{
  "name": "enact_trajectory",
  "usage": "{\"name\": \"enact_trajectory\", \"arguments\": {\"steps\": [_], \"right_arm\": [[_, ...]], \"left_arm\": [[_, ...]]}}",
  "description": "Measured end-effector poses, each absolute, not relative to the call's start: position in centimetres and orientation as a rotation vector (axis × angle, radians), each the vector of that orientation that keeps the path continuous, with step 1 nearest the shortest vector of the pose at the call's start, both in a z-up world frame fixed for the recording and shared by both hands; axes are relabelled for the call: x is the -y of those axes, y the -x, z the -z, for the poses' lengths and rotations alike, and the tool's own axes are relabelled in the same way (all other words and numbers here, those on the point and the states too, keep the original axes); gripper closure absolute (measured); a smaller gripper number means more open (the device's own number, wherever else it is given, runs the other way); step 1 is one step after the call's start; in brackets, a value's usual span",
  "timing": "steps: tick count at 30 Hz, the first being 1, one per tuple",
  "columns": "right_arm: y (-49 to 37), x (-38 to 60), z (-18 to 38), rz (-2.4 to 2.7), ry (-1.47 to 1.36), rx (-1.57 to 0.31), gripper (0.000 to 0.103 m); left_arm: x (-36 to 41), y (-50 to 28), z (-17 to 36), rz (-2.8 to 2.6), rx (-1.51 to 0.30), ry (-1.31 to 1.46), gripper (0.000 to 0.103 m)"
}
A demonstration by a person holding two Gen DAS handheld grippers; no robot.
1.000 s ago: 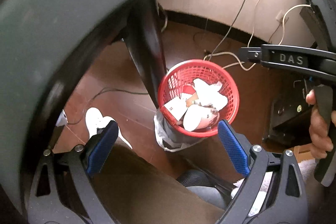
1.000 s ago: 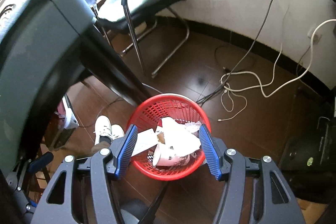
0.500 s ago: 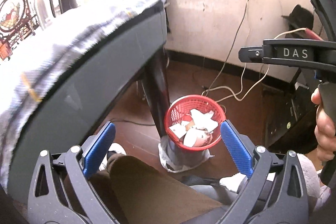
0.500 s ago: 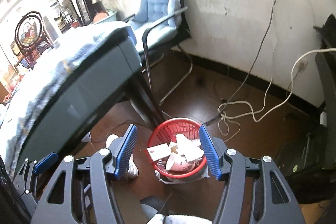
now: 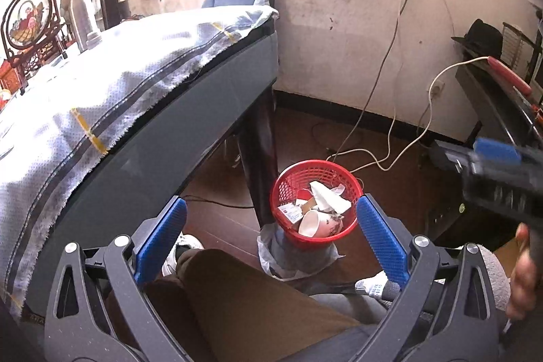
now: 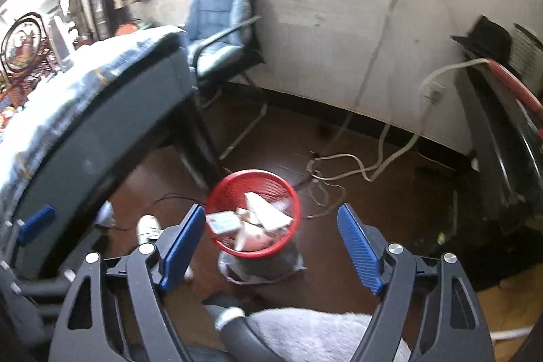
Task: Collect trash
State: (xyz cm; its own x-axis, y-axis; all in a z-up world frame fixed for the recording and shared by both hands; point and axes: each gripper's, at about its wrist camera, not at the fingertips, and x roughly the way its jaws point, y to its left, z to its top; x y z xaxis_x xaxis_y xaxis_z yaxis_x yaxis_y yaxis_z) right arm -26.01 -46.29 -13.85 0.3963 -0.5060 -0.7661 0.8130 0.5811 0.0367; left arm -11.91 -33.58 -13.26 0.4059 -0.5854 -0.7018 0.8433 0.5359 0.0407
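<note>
A red mesh trash basket [image 5: 288,189] stands on the brown floor beside the table leg, holding crumpled white paper [image 5: 327,197], a paper cup [image 5: 317,224] and a card. It also shows in the right wrist view [image 6: 230,189]. My left gripper [image 5: 269,236] is open and empty, well above the basket. My right gripper [image 6: 271,241] is open and empty, also high above it. The right gripper's body shows blurred at the right edge of the left wrist view [image 5: 502,175].
A grey table [image 5: 190,111] with a white woven cloth [image 5: 101,70] fills the left. A blue-cushioned chair [image 6: 220,22] stands behind it. Cables [image 5: 387,155] run across the floor to wall sockets. A dark cabinet [image 6: 502,138] is at right. My legs [image 5: 258,304] are below.
Both grippers have risen and drawn back from the basket, which looks smaller now. The tabletop and cloth have come into view. The right gripper is moving, its view blurred.
</note>
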Motion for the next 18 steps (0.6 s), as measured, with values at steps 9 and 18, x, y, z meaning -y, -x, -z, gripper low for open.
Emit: {"name": "enact_trajectory", "arguments": {"steps": [9, 18], "right_arm": [[26.8, 45.8, 19.5, 0.831, -0.494, -0.859, 0.023], [26.6, 46.1, 19.6, 0.866, -0.461, -0.827, 0.017]], "left_arm": [[34.3, 12.5, 14.3, 0.879, -0.685, -0.476, 0.007], [35.0, 12.6, 15.7, 0.876, -0.697, -0.507, 0.007]]}}
